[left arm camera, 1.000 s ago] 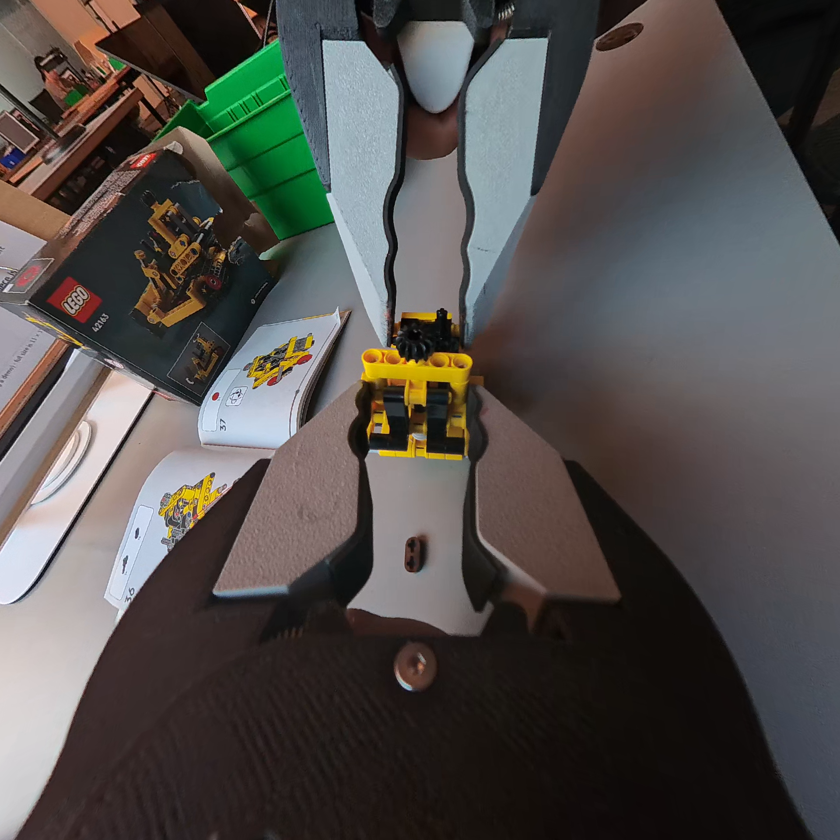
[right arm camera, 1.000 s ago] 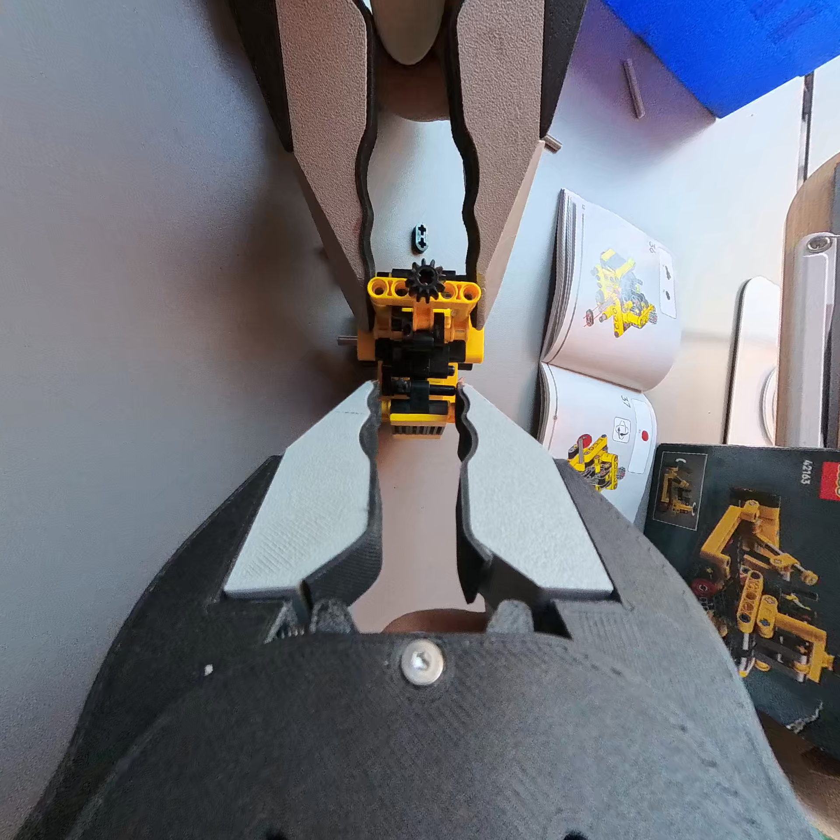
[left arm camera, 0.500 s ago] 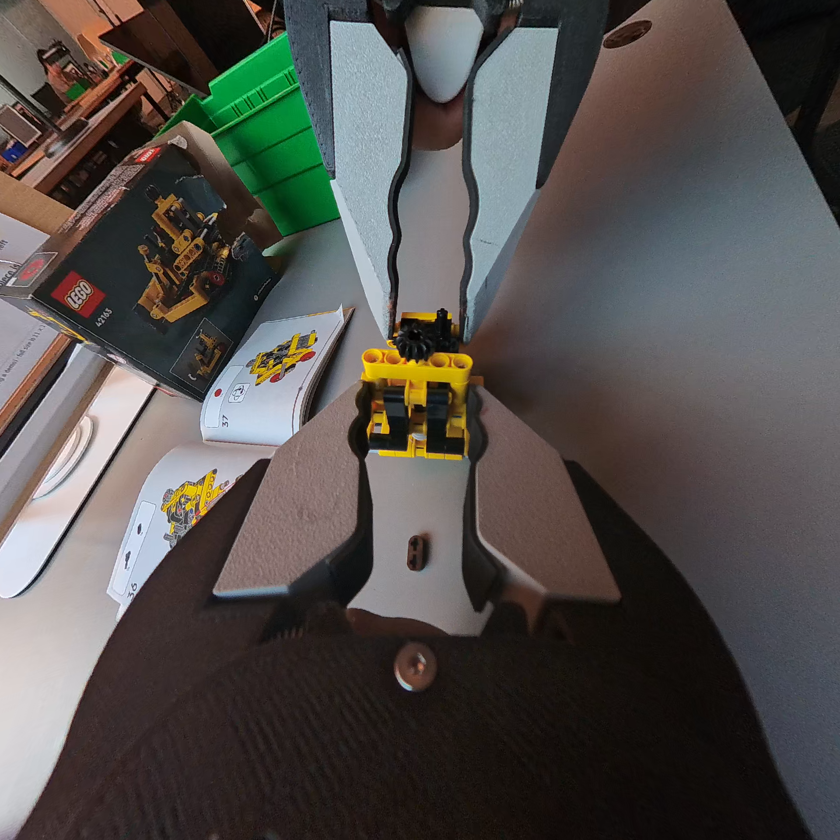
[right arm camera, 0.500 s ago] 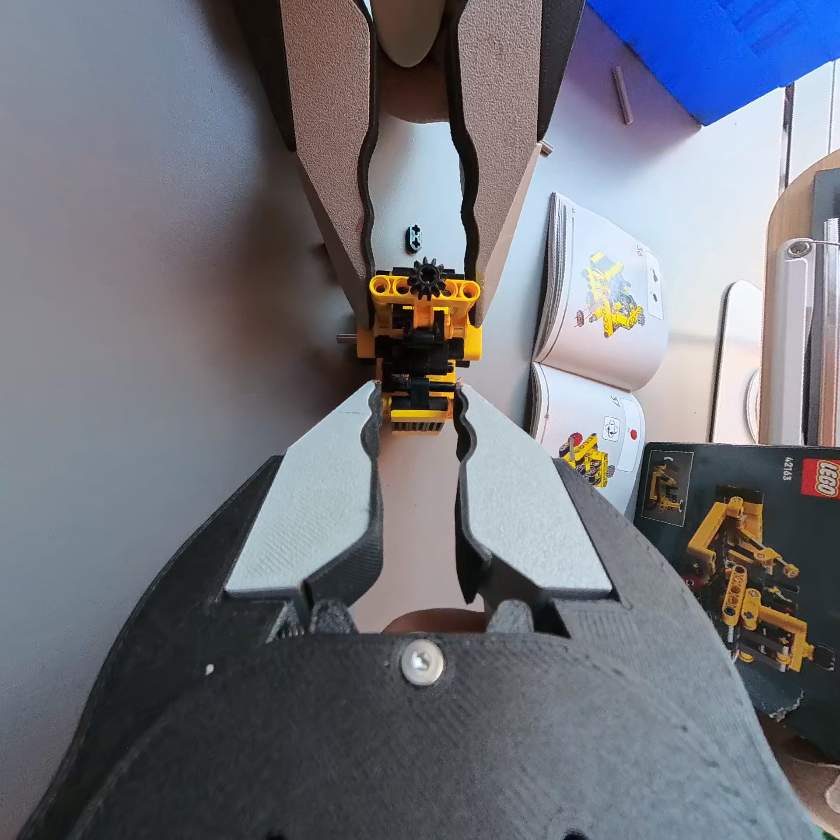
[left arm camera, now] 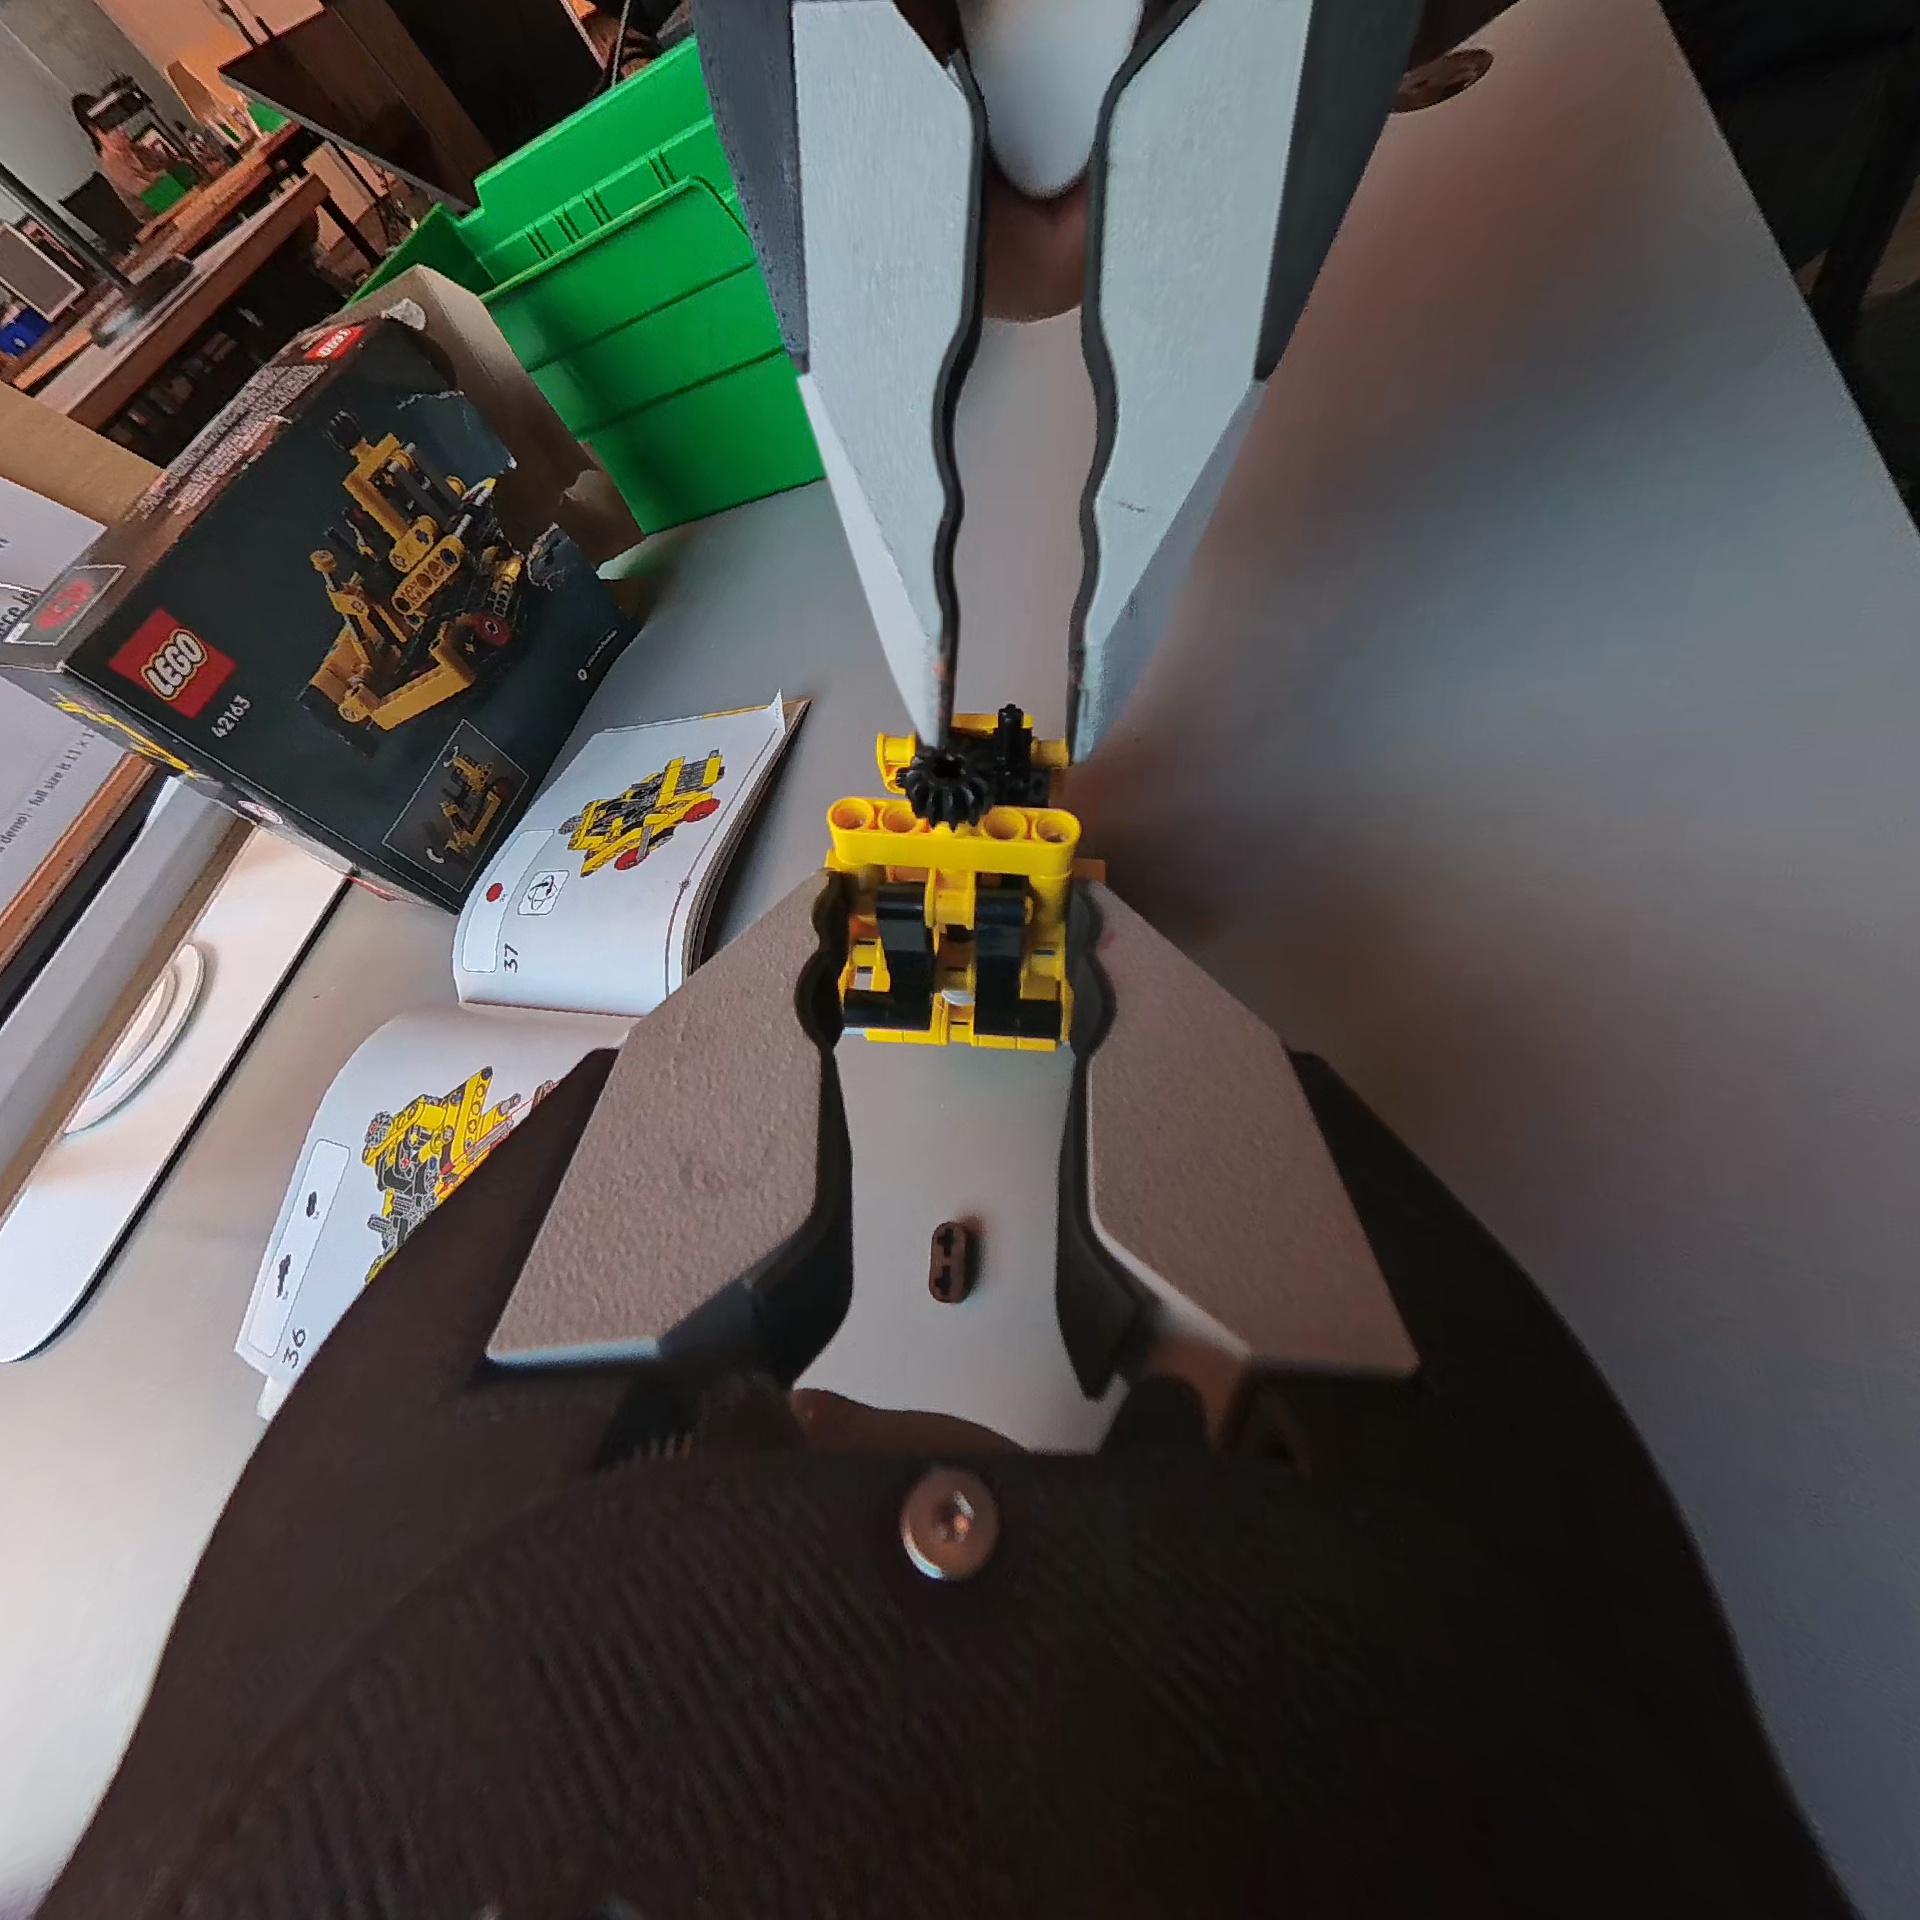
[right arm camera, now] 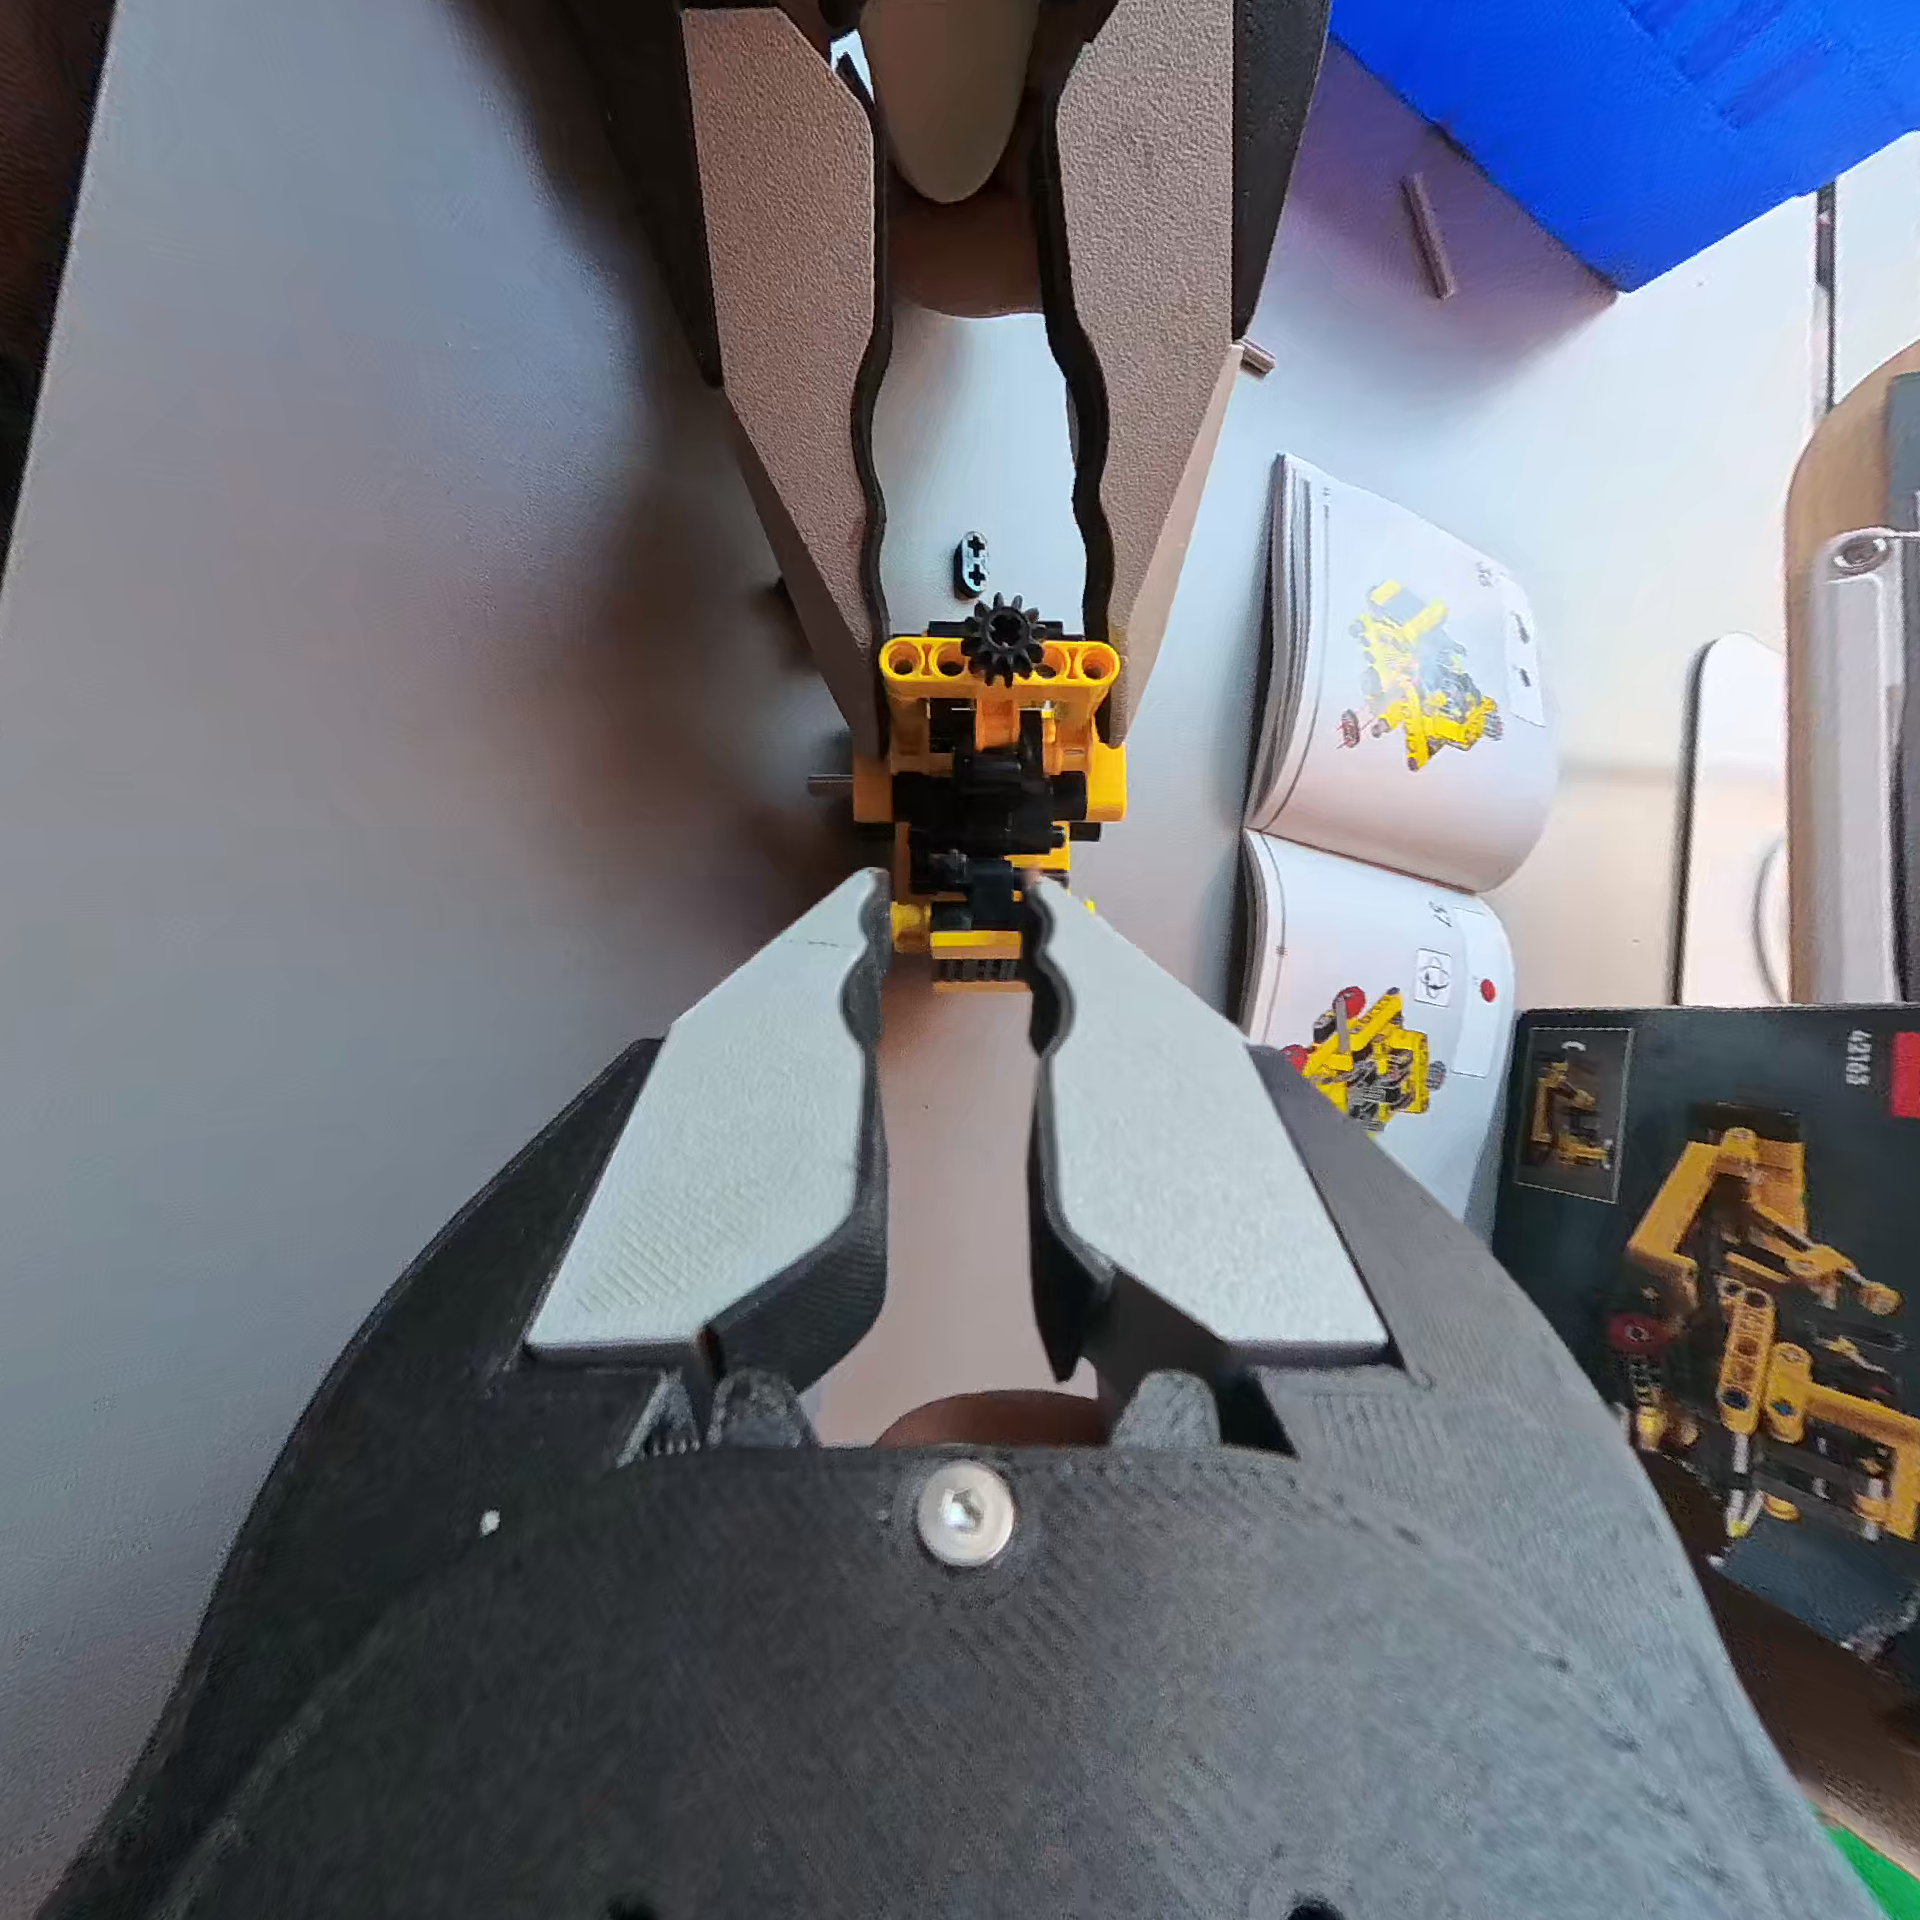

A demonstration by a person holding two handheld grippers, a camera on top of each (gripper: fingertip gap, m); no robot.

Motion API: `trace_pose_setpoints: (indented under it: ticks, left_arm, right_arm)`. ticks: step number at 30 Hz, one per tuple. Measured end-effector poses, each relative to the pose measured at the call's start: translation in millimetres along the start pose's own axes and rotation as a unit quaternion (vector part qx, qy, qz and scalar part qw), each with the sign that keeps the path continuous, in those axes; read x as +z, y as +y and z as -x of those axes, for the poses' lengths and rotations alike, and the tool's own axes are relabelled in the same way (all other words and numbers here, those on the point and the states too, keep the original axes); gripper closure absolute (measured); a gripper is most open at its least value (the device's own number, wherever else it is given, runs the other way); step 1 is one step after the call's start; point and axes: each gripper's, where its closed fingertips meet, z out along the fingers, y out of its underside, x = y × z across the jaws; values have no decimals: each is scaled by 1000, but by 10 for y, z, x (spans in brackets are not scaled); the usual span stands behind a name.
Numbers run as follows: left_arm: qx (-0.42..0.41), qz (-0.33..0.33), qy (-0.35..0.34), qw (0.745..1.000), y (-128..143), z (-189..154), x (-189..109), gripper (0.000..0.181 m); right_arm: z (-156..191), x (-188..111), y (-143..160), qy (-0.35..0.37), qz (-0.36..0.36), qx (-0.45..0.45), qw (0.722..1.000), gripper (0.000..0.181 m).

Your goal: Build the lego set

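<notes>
A small yellow and black lego model [left arm camera: 951,831] with a black gear [left arm camera: 943,788] on top is held above the grey table between both grippers. My left gripper [left arm camera: 954,935], with brown fingers, is shut on the model's near end. My right gripper [left arm camera: 1006,717], with light grey fingers, reaches in from the top and grips the far end. In the right wrist view my right gripper [right arm camera: 961,925] is shut on the model [right arm camera: 997,800], and the left gripper [right arm camera: 995,707] clamps the end with the gear [right arm camera: 1003,639]. A small black lego link [left arm camera: 948,1257] lies on the table under the left fingers; it also shows in the right wrist view [right arm camera: 974,564].
The open instruction booklet [left arm camera: 623,873] and the dark lego box [left arm camera: 343,623] lie beside the grippers; the right wrist view also shows the booklet [right arm camera: 1392,665] and the box [right arm camera: 1745,1278]. Green bins [left arm camera: 644,301] stand behind the box. A blue object [right arm camera: 1662,104] and a thin rod [right arm camera: 1429,234] are at the far corner. My two grippers' fingertips are within a few centimetres of each other. About 7 centimetres separates my left fingertips from the small black lego link [left arm camera: 948,1257]. Seen from the right wrist view [right arm camera: 979,558] as well.
Both grippers keep the same hold on the model. The views have shifted only slightly against the table.
</notes>
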Motion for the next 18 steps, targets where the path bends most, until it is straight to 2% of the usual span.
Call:
trace_pose_setpoints:
  ticks: [8, 13, 18]
  left_arm:
    - [-26, 6, 7, 1000, 17, 15, 1, 142]
    - [-76, 16, 24, 997, 55, 41, 2, 141]
    - [-175, 30, 68, 982, 125, 48, -11, 142]
  right_arm:
    - [-21, 22, 3, 1, -8, 23, 1000, 175]
    - [-48, 8, 13, -3, -17, 46, 999, 161]
    - [-40, 54, 51, -7, -13, 52, 999, 160]
